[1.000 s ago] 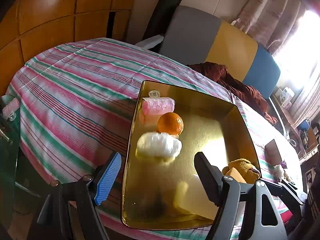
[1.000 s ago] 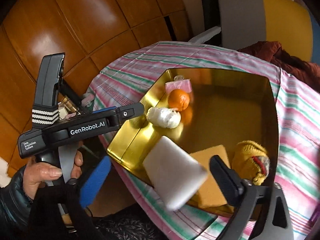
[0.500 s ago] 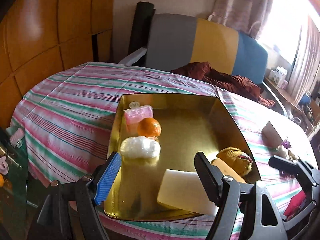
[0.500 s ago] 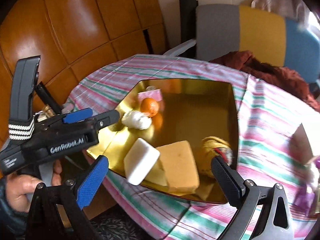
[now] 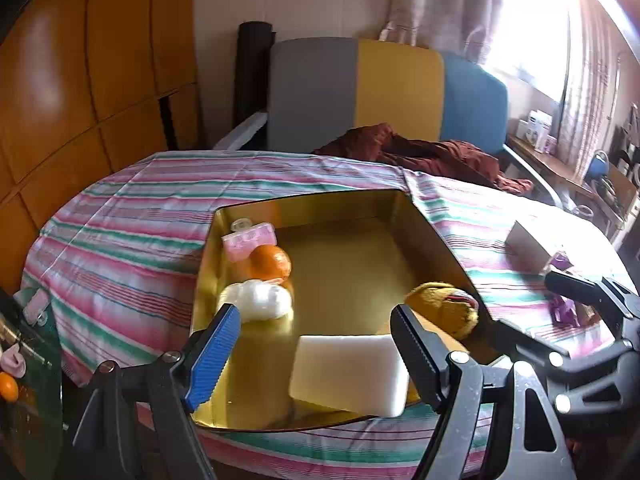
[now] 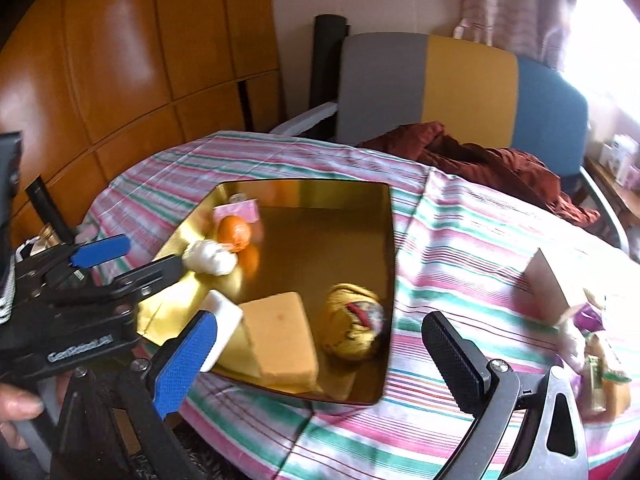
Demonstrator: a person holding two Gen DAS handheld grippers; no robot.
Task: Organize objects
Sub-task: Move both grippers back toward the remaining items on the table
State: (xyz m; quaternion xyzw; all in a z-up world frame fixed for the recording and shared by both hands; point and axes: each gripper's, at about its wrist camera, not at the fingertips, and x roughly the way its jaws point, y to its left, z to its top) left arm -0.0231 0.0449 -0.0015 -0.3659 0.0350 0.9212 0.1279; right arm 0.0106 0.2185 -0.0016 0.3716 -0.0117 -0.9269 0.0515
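Note:
A gold tray [image 5: 352,208] [image 6: 384,280] sits on the striped tablecloth. In it lie a pink roll [image 5: 250,238], an orange [image 5: 270,262] [image 6: 234,232], a white wad [image 5: 258,300] [image 6: 210,258], a white block [image 5: 348,368] [image 6: 222,318], a yellow sponge [image 6: 280,344] and a yellow plush toy [image 5: 444,308] [image 6: 352,332]. My left gripper [image 5: 316,348] is open and empty, just before the tray's near edge over the white block. My right gripper [image 6: 320,364] is open and empty above the tray's near right corner.
A small cardboard box [image 5: 528,244] [image 6: 548,284] and purple and green wrappers [image 6: 596,344] lie on the cloth right of the tray. A red cloth [image 5: 420,152] and a grey, yellow and blue chair [image 5: 380,92] stand behind the table. A wooden wall is to the left.
The white block, held up in the right gripper's view a second ago, now lies in the tray. Both grippers have pulled back and swung right.

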